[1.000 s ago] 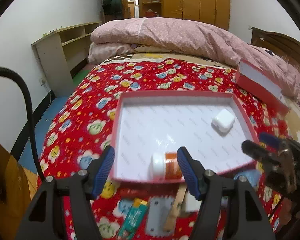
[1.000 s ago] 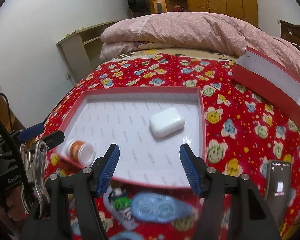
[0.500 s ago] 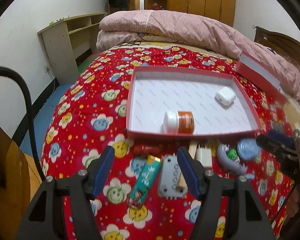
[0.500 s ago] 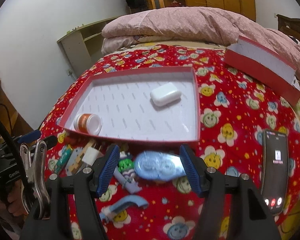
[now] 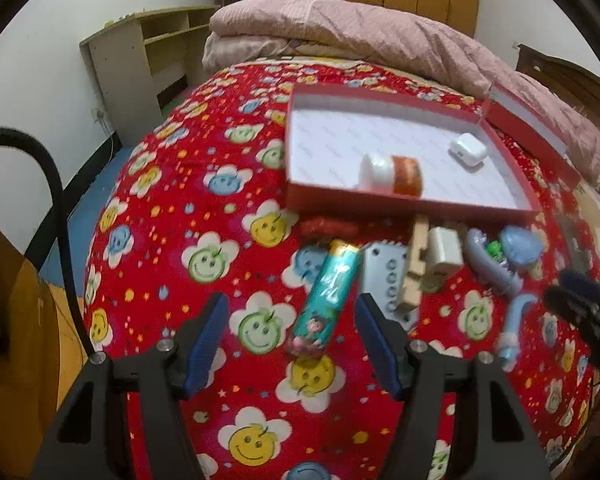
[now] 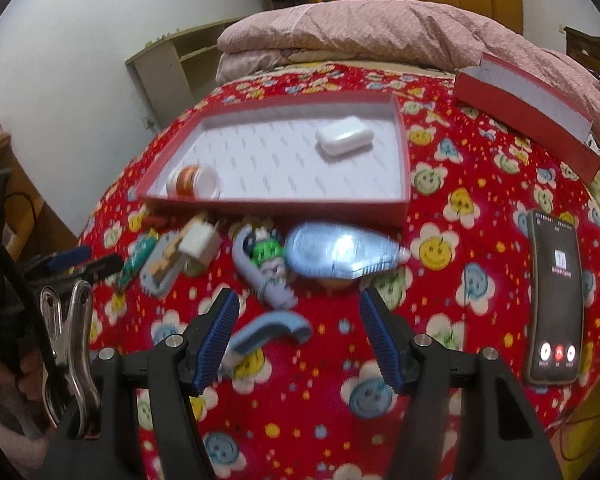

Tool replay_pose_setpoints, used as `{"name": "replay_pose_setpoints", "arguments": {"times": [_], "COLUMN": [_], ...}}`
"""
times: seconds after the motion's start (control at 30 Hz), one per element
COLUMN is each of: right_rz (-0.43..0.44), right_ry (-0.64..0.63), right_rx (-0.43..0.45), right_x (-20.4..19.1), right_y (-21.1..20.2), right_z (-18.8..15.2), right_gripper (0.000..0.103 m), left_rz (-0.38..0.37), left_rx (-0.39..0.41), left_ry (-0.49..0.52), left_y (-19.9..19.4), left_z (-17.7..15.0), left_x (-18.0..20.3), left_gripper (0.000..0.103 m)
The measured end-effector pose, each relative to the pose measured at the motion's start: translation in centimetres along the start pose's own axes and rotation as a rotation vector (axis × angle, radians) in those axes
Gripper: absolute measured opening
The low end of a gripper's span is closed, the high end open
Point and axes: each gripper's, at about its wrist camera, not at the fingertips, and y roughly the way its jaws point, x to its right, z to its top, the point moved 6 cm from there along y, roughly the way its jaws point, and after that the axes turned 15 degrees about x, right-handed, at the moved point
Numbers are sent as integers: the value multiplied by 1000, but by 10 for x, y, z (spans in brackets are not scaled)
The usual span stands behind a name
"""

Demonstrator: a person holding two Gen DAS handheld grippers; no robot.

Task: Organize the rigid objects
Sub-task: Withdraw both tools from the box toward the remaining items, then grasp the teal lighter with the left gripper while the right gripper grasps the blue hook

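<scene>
A red tray (image 5: 400, 202) (image 6: 276, 202) with a white floor lies on the red flowered bedspread. In it lie an orange bottle with a white cap (image 5: 392, 172) (image 6: 194, 180) and a white case (image 5: 469, 150) (image 6: 344, 136). In front of the tray lie a teal lighter (image 5: 326, 300) (image 6: 138, 258), a grey block (image 5: 386, 280), a wooden piece (image 5: 416, 268), a white plug (image 5: 444, 250) (image 6: 198, 242), a blue tape dispenser (image 6: 340, 254) and a curved blue piece (image 6: 268, 332). My left gripper (image 5: 292, 338) is open, just short of the lighter. My right gripper (image 6: 298, 340) is open over the curved blue piece.
A black phone (image 6: 554, 296) with its screen lit lies at the right. A red lid (image 6: 524, 108) leans at the back right near the pink quilt (image 6: 380, 28). A shelf unit (image 5: 140, 68) stands by the left wall. The bed edge drops off at the left.
Both grippers have pulled back from over the tray toward the near edge of the bed. The loose items in front of the tray have come into view. Both stay open.
</scene>
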Motion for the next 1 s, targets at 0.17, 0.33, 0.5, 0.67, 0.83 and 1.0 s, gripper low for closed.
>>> {"name": "replay_pose_setpoints", "arguments": {"times": [0.17,0.33,0.5,0.67,0.83,1.0], "right_rz": [18,58,69,80,66,35], "right_ry": [-58,-96,-130,-158,-177,-234], "right_rx": [-1,-8,-17,-23,-20,-7], "right_x": [-8,-15,-21,-27,-26,-31], "right_y": [-7,-7,-1,9,22,30], "right_z": [-18,-33,-41,-44,-44,-45], "right_gripper": [79,85,85,95,102,103], "left_rz": [-25,-39,-38,-63,-62,-27], "left_rx": [5,25,15,33,44,30], "left_ry": [4,42,55,41,38,41], "left_y": [2,4,15,18,15,20], "left_z": [-7,-9,-13,-12,-13,-19], "left_x": [-1,7,11,11,5,-5], "left_gripper": [69,69,69,69,68,62]}}
